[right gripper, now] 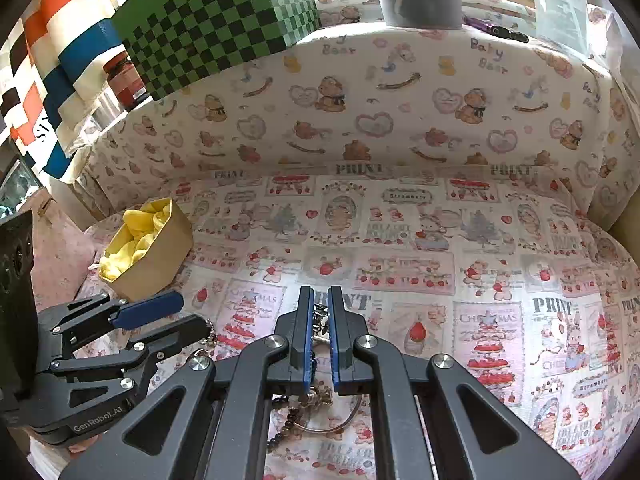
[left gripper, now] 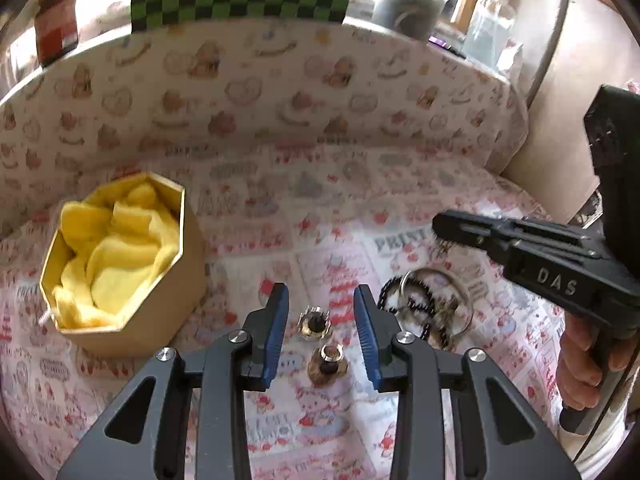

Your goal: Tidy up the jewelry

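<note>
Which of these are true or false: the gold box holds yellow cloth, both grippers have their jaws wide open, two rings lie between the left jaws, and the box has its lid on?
1. The gold box holds yellow cloth. True.
2. Both have jaws wide open. False: the left gripper is open, but the right gripper is nearly closed on a small metal chain piece.
3. Two rings lie between the left jaws. True.
4. The box has its lid on. False: it is open.

rings [left gripper: 318, 322] – 2 | gold box [left gripper: 120, 264] – 1 | bangle [left gripper: 440, 304] – 1 | bead chain [left gripper: 404, 300] – 1
</note>
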The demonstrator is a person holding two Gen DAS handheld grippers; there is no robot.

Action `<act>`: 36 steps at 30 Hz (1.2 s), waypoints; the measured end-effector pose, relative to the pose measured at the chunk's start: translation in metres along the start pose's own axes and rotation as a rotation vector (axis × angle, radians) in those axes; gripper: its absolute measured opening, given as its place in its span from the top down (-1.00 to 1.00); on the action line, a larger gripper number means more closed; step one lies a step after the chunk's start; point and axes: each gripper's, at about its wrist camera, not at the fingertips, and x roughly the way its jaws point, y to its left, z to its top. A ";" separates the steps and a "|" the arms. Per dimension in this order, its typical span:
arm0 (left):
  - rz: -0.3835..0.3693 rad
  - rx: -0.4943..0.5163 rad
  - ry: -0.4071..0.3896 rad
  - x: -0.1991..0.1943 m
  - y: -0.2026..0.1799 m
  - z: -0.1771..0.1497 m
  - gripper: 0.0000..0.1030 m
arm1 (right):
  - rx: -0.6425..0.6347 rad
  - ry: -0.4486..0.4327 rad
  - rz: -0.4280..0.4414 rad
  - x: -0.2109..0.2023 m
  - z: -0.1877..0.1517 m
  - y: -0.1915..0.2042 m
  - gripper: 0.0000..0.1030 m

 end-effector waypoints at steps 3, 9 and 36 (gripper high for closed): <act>0.020 -0.014 0.038 0.007 0.003 -0.001 0.37 | 0.002 0.003 -0.002 0.001 0.000 -0.001 0.85; -0.013 -0.069 0.077 0.017 0.013 -0.003 0.38 | -0.008 0.005 -0.006 0.003 0.000 0.001 0.85; 0.097 -0.096 -0.225 -0.067 0.037 0.006 0.64 | -0.009 -0.010 -0.013 0.003 -0.002 -0.002 0.85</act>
